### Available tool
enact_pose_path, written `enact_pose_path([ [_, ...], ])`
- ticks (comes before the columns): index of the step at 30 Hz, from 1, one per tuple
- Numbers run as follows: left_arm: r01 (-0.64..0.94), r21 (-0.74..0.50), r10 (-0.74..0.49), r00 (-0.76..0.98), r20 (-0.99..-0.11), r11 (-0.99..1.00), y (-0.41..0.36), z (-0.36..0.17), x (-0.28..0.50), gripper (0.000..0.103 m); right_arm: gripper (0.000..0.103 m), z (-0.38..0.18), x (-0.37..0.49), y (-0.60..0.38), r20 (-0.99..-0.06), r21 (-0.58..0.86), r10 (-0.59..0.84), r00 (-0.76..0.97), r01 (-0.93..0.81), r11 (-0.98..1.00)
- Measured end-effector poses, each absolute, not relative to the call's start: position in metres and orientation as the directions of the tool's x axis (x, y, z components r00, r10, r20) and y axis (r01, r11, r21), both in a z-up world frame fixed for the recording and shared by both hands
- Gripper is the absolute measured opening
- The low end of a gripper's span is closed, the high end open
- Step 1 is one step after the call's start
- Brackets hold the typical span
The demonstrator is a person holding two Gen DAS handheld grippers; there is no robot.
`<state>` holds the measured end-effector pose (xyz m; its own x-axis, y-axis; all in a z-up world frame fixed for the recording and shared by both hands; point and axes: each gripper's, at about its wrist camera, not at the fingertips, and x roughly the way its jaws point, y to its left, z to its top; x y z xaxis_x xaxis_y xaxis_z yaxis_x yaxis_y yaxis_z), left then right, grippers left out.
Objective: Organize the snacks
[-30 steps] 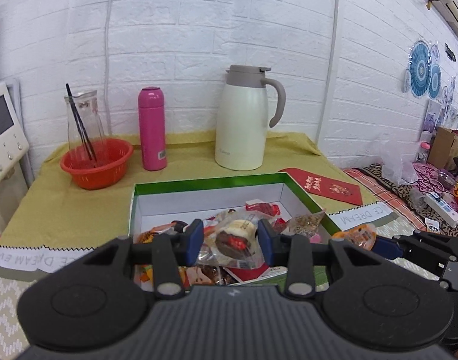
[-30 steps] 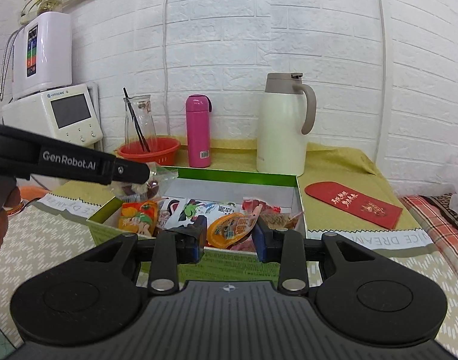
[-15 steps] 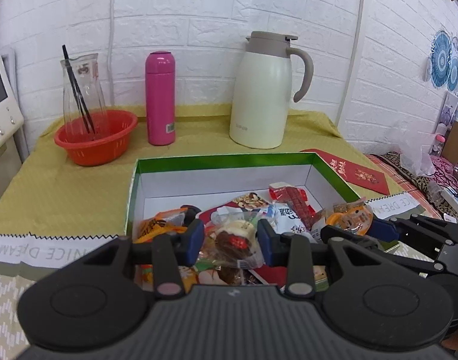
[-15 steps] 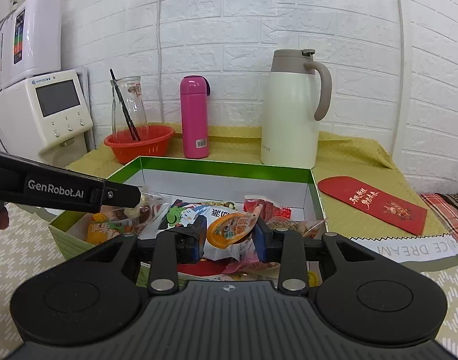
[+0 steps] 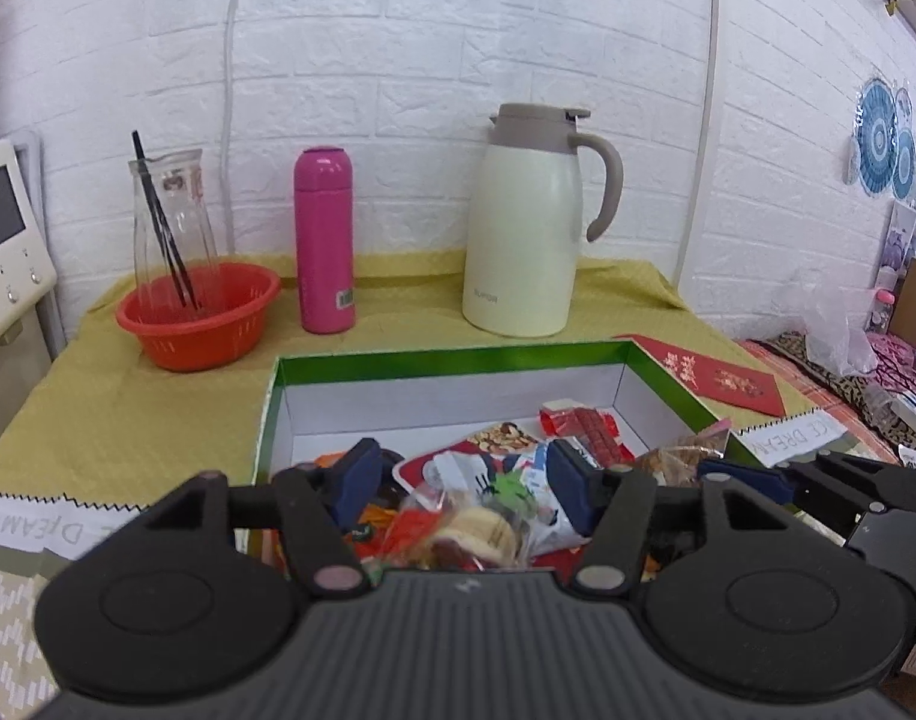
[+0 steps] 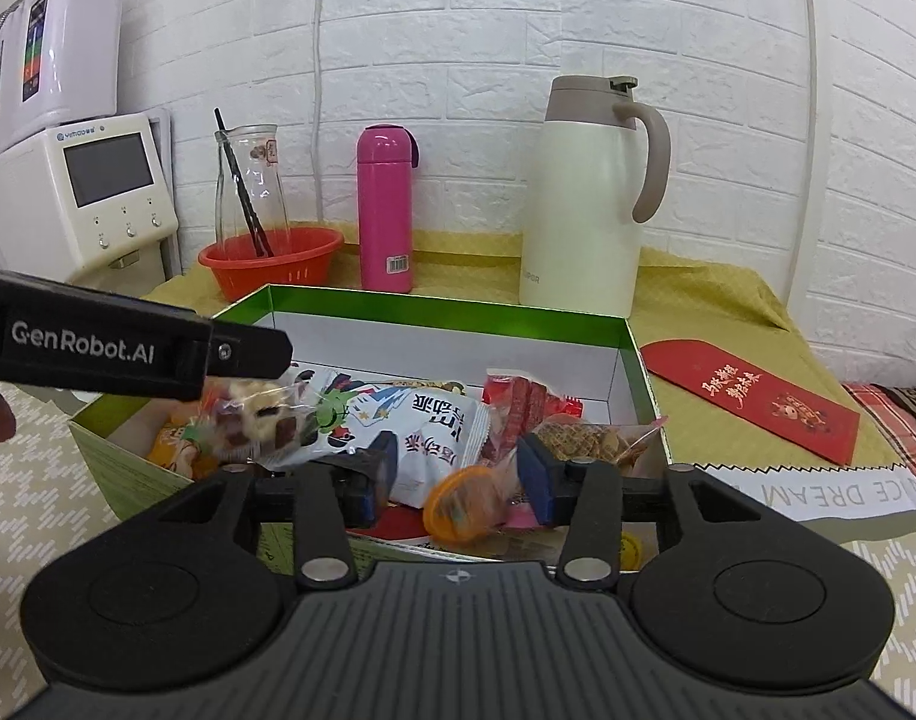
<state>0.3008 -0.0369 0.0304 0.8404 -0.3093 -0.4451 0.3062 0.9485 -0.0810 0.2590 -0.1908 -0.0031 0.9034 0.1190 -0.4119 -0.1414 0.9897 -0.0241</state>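
Both claws (image 5: 466,474) (image 6: 458,468) (just opened) hover over the snack box (image 6: 446,306).

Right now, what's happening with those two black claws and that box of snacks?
A person is sorting snacks into the green-rimmed box with a claw in each hand. Both claws have just been opening. The left claw has let go of a clear-wrapped pastry, which sits between its parted pads, and the right claw has released an orange jelly cup over the pile. Neither pack is gripped now.

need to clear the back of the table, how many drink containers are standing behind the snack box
3: a glass carafe in the red basket at left, a pink bottle in the middle, a cream jug at right. None looks hidden.
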Motion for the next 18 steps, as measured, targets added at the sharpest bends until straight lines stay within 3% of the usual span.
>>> enact_pose_path([
  [4,0.255,-0.149,-0.295,0.851,-0.435,0.955,-0.028,0.037,0.296,0.073,0.103,0.003,0.248,-0.19,-0.354,-0.054,0.078,0.932,-0.104,0.993],
  [7,0.153,-0.156,-0.207,0.871,-0.446,0.976,-0.023,0.04,0.289,0.103,0.103,0.008,0.241,-0.193,-0.357,-0.037,0.084,0.93,-0.104,0.994],
  [18,0.108,-0.119,-0.149,0.896,-0.418,0.987,-0.014,0.05,0.228,0.103,0.103,0.016,0.202,-0.196,-0.408,0.008,0.091,0.908,-0.097,0.995],
])
